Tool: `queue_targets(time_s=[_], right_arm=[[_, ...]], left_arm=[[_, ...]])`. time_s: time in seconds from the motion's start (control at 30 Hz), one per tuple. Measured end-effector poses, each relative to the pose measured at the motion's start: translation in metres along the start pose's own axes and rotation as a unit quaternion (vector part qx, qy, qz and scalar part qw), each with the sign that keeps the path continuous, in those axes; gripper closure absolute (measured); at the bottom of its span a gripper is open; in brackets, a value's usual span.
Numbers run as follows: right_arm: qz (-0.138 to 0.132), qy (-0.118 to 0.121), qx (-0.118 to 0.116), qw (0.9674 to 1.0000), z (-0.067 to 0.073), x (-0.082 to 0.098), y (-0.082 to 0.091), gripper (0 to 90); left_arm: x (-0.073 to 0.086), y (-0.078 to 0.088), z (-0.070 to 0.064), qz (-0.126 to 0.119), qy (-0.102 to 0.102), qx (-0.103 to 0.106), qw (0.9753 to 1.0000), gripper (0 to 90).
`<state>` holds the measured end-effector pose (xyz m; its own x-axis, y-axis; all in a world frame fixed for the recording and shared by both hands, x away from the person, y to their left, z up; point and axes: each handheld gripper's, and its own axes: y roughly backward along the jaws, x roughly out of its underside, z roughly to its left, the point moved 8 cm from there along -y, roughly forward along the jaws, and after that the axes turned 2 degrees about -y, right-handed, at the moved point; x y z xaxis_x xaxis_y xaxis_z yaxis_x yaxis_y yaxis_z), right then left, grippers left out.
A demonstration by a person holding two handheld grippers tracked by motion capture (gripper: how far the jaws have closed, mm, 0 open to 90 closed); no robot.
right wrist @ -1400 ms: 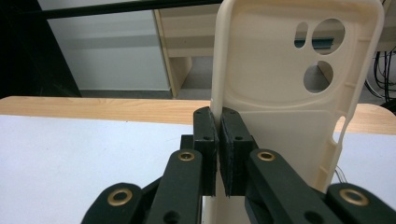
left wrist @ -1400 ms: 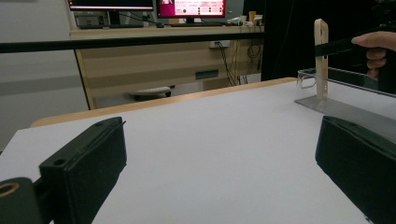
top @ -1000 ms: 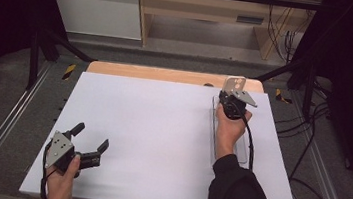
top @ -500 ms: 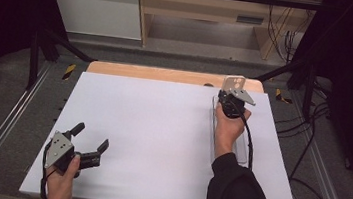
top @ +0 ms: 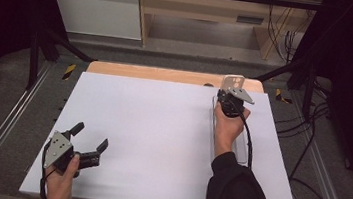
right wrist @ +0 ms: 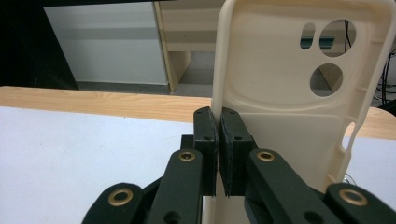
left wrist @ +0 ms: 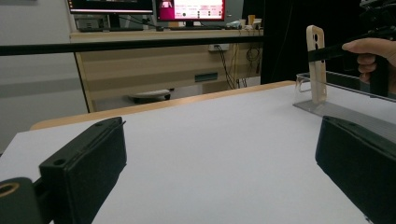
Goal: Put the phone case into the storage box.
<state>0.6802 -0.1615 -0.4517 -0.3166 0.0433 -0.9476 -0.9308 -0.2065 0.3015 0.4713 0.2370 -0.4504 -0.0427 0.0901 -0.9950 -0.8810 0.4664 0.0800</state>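
Phone case point(right wrist: 289, 107): upright, pinched at its edge by right gripper point(right wrist: 219, 140) fingers, apparently over clear tray point(top: 244, 147).
Left gripper point(top: 90, 142): fingers spread, empty.
Change: none since a second ago; placing pending.

Cream phone case point(right wrist: 299, 93); black right gripper point(right wrist: 218, 140) with brass-coloured rivets; black left gripper point(top: 90, 145) bearing a grey plate; plain white desk point(top: 151, 127) with a light wood far edge; clear tray point(left wrist: 345, 95).
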Motion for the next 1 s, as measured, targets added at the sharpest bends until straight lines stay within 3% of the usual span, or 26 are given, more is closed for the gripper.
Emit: queue_targets(time_s=[0.13,1.0], right_arm=[[0.002,0.01,0.001,0.9999,0.0008,0.0011,-0.0003,86.6],[0.011,0.002,-0.004,0.9999,-0.0009,0.0038,-0.0062,86.7]], left_arm=[[0.0002,-0.0005,-0.0007,0.0,0.0,0.001,1.0,1.7],[0.0007,-0.0005,-0.0009,0.001,0.002,0.002,1.0,1.6]])
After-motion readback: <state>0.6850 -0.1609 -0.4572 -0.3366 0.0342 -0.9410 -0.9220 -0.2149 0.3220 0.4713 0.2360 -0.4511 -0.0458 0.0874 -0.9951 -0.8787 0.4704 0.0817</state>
